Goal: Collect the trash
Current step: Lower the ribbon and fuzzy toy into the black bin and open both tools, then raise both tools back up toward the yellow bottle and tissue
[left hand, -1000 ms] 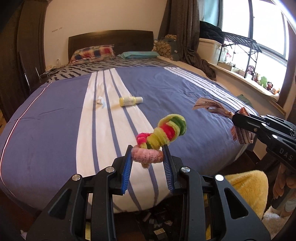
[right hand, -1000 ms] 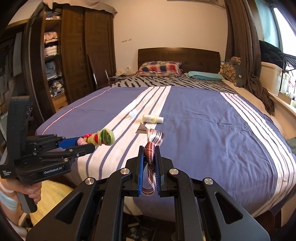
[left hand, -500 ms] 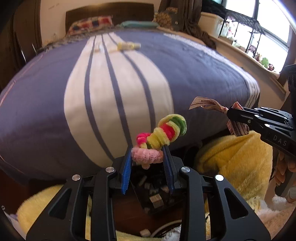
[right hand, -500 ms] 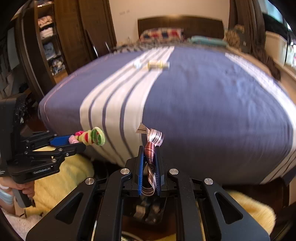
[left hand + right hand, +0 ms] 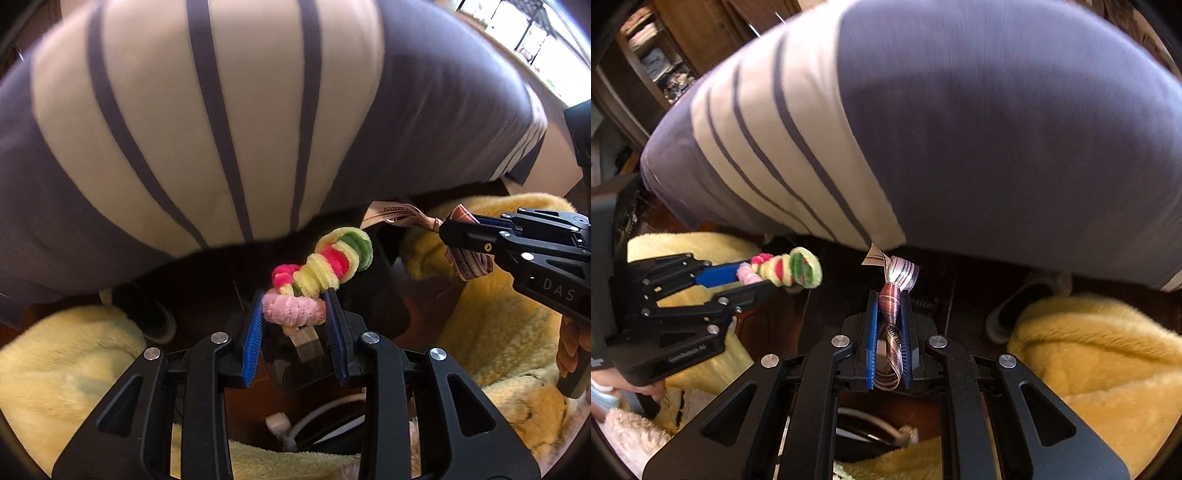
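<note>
Now both tools have tipped down from the bed (image 5: 207, 122) toward the dark floor gap at its foot, so I judge drop-off is next. My left tool (image 5: 294, 325) is clamped on the fuzzy coil (image 5: 321, 269), my right tool (image 5: 889, 325) on the ribbon (image 5: 892, 295). Yellow blankets (image 5: 1100, 354), a slipper (image 5: 1019, 314) and a cable (image 5: 314, 417) crowd the gap; I can't make out a bin.

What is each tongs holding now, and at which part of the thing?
Left tongs: fuzzy pipe-cleaner coil, gripped at its pink end. Right tongs: ribbon scrap, pinched at its gathered middle.
</note>
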`<state>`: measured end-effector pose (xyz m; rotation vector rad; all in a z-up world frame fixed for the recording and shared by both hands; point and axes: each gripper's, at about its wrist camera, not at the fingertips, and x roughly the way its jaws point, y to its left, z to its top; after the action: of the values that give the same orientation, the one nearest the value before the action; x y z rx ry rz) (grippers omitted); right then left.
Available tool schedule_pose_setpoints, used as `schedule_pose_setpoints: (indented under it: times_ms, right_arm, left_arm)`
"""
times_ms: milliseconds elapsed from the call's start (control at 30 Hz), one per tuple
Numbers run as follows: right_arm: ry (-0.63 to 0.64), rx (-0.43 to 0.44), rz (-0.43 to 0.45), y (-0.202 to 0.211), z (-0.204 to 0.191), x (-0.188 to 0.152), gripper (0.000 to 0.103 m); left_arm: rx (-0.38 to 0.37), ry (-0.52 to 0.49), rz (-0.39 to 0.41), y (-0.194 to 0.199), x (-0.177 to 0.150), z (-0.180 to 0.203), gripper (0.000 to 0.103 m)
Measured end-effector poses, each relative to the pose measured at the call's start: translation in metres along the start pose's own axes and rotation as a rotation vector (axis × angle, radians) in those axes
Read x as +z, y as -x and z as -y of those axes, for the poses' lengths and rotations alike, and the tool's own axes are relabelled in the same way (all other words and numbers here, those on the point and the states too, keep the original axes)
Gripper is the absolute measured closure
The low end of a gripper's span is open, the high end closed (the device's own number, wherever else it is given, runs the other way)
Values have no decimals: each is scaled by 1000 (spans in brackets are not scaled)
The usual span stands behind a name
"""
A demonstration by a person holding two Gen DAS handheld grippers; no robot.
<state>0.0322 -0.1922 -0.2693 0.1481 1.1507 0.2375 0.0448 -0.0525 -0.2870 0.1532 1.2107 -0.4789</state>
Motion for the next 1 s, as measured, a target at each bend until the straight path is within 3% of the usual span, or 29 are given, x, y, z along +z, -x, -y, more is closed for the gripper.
schedule_pose_setpoints:
  times_ms: [333,700,800,900,1000]
  right_arm:
    - [-37,12,-162,-61,5,0,91]
    - [-47,7,-179,-68,0,16,89]
    - [-54,5,-169,-65,0,19,72]
    - [-59,2,-153,-60,1,22,64]
    - [-66,-12,-121,-48,2,25,40]
  left_arm:
    - [-59,24,-176,-61,-6,-4,73]
    - [-113,69,-208,-71,-13,-13,70]
    - [-106,72,-196,-69,-11,-12,65]
    - [-86,75,-173,-62,-8,-12,59]
    - [-65,86,-132,-47,-4,-16,48]
